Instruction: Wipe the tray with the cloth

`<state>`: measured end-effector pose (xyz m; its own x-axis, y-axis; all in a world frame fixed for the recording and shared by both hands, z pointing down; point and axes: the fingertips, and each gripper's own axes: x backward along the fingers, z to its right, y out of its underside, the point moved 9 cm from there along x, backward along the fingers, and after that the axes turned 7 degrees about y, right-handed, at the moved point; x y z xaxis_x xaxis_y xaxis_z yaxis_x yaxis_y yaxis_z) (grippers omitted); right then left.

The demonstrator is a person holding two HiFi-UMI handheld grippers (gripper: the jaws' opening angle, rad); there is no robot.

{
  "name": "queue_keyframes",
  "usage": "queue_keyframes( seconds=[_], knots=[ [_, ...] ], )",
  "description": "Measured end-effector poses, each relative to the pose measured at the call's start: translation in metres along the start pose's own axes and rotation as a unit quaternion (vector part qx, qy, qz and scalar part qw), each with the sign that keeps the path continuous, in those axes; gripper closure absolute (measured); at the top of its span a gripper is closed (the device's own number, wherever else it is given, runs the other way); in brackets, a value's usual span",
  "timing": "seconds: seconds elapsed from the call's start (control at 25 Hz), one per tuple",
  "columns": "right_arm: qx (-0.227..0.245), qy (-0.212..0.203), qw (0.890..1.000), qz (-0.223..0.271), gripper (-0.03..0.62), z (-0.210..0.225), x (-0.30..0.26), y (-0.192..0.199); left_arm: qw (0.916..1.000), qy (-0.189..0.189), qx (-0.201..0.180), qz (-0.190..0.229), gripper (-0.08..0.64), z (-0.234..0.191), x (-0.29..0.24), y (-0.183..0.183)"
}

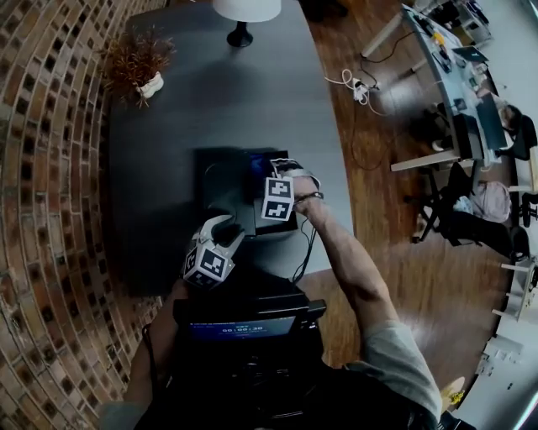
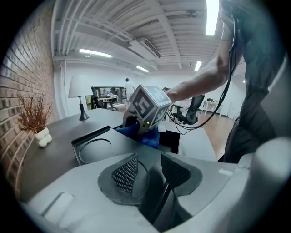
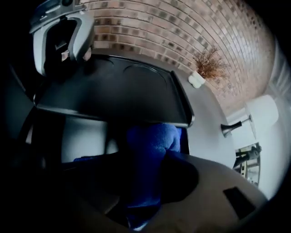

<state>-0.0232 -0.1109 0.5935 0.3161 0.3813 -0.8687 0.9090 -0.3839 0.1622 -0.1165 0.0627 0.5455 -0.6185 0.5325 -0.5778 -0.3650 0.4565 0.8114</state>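
The left gripper [image 2: 149, 160] is at the near edge of the tray [image 2: 97, 149]. Its jaws are apart, and nothing is squeezed between them. I cannot tell if they touch the tray.

The tray is dark and flat, with a round dip in it. It lies on the dark tabletop [image 1: 210, 92].

The right gripper [image 3: 143, 178] is at the right side of the tray, and it points down. Its jaws are clenched on the blue cloth [image 3: 148, 145]. The cloth sticks out past the jaws and comes right up to the tray's right rim. A black box [image 2: 170, 142] sits just beside the tray on that same side.

Past the tray's far left corner, well apart from it, a dry brown plant [image 1: 134, 60] stands in a small white pot. Farther still from the tray is a lamp [image 1: 244, 17] with a white shade. A brick wall [image 1: 50, 168] runs along the tabletop, to the left of the tray.
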Motion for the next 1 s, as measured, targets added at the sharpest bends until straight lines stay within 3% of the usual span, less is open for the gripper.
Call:
queue_keyframes(
  seconds=[0.08,0.16,0.2,0.24,0.28,0.36,0.44,0.52,0.64,0.76,0.84,1.0],
  knots=[
    [0.05,-0.062,0.996,0.028,0.433,-0.014,0.011,0.002,1.0,-0.001,0.0,0.001,0.394,0.0,-0.001,-0.001],
    [0.131,-0.139,0.98,0.054,0.433,-0.041,0.026,0.002,1.0,-0.003,0.0,0.002,0.394,0.0,0.0,0.0],
    [0.154,-0.158,0.974,0.059,0.433,-0.05,0.031,0.002,1.0,-0.004,0.0,0.002,0.394,0.001,0.001,0.0],
    [0.15,-0.154,0.975,0.054,0.433,-0.049,0.031,0.003,1.0,-0.005,-0.001,0.002,0.394,0.001,0.001,0.0],
    [0.121,-0.124,0.984,0.04,0.433,-0.038,0.027,0.006,1.0,-0.006,-0.002,0.001,0.394,0.001,0.001,0.0],
    [0.03,-0.027,0.999,-0.009,0.433,0.001,0.009,0.012,0.9999,-0.008,-0.007,-0.001,0.394,0.001,0.0,0.0],
    [-0.027,0.022,0.998,-0.053,0.433,0.025,-0.007,0.01,0.9999,-0.01,-0.011,-0.002,0.394,0.002,0.0,0.0],
    [0.005,0.013,0.998,-0.057,0.434,0.02,-0.011,0.0,0.9999,-0.01,-0.007,0.001,0.394,0.002,0.0,0.001],
    [0.086,-0.049,0.995,0.001,0.433,0.005,-0.003,-0.008,0.9999,-0.008,0.003,0.011,0.394,0.001,0.002,0.001],
    [0.029,-0.027,0.999,-0.008,0.433,0.023,-0.009,0.002,0.9995,-0.01,0.018,0.025,0.394,-0.002,0.004,0.001],
    [0.035,-0.035,0.999,-0.003,0.433,0.018,-0.007,0.0,0.9988,-0.009,0.033,0.035,0.394,-0.004,0.006,0.001],
    [0.144,-0.12,0.982,0.035,0.433,-0.033,0.021,-0.013,0.9969,-0.011,0.057,0.054,0.394,-0.008,0.009,0.001]
  ],
)
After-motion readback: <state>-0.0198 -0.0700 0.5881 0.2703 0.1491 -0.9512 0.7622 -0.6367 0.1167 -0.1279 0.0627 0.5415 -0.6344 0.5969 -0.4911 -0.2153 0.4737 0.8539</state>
